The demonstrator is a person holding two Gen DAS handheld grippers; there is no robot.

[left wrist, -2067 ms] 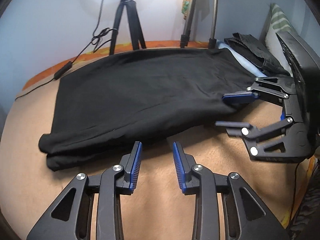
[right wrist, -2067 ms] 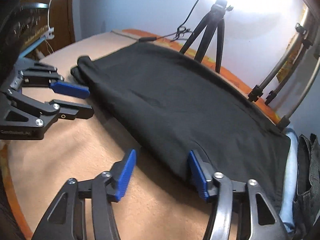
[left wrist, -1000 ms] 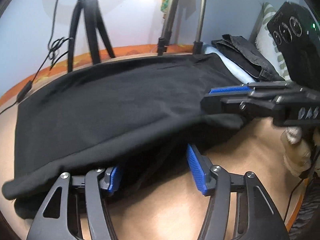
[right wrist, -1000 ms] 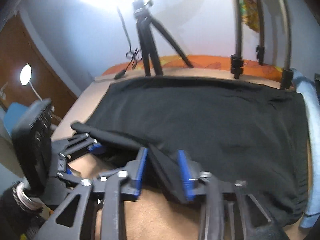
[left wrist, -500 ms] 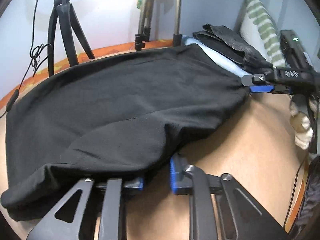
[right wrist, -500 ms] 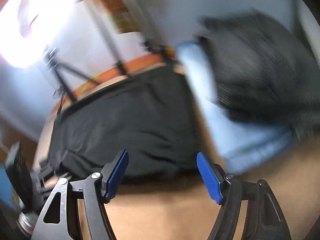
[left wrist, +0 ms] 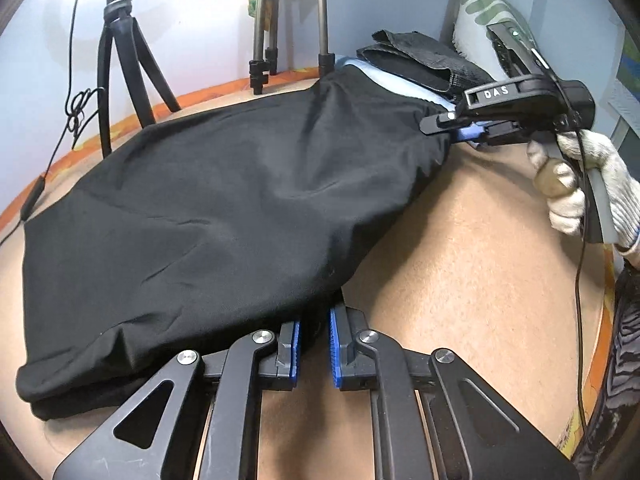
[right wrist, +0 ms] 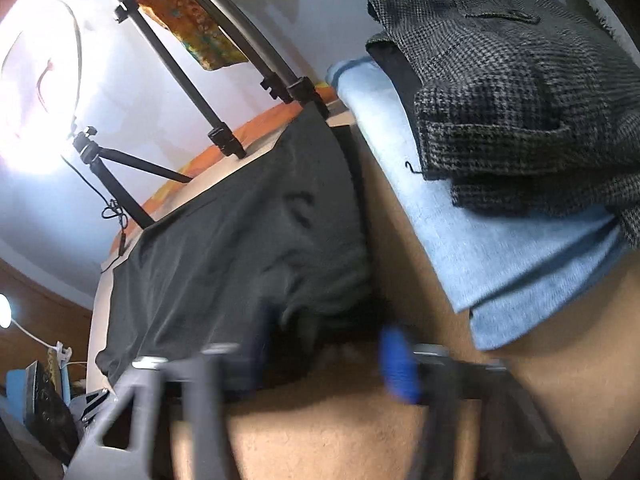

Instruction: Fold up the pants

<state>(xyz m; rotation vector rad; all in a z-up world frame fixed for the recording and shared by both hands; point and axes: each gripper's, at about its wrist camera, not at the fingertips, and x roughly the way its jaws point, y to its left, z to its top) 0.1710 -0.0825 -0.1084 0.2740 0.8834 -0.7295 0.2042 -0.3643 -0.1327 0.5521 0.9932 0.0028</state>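
Roughly midway, by the look of it. Black pants (left wrist: pixel 224 200) lie spread on the tan bed (left wrist: pixel 480 264), apparently already doubled into one broad panel, since a second layer shows under the near-left end (left wrist: pixel 60 396). Length folds are not done yet; the garment is still long, running from the near-left corner to the far right.

Left tongs (left wrist: pixel 313 346): blue pads stand narrowly apart, with the pants' near edge draped over the left finger and dark cloth in the gap. Looks like a pinch on the near hem, but I cannot tell whether the pads really clamp it.

Right tongs (left wrist: pixel 464 130): in the left wrist view they sit at the far right corner of the pants, the cloth there pulled up taut toward them, so probably gripping that corner. The right wrist view is blurred; its pads (right wrist: pixel 396 364) look well apart there with cloth bunched between, so no firm call on closure. A gloved hand (left wrist: pixel 580 188) holds the handle.

Beside the pants' right end sits a stack: a light blue folded item (right wrist: pixel 500 248) with a grey checked garment (right wrist: pixel 520 80) on top, likely finished pieces.

Left to do, as judged: carry the lifted edge across, flatten it, fold lengthwise into a compact packet, maybe add it to the stack. Risk is that the layers slip apart while lifted.
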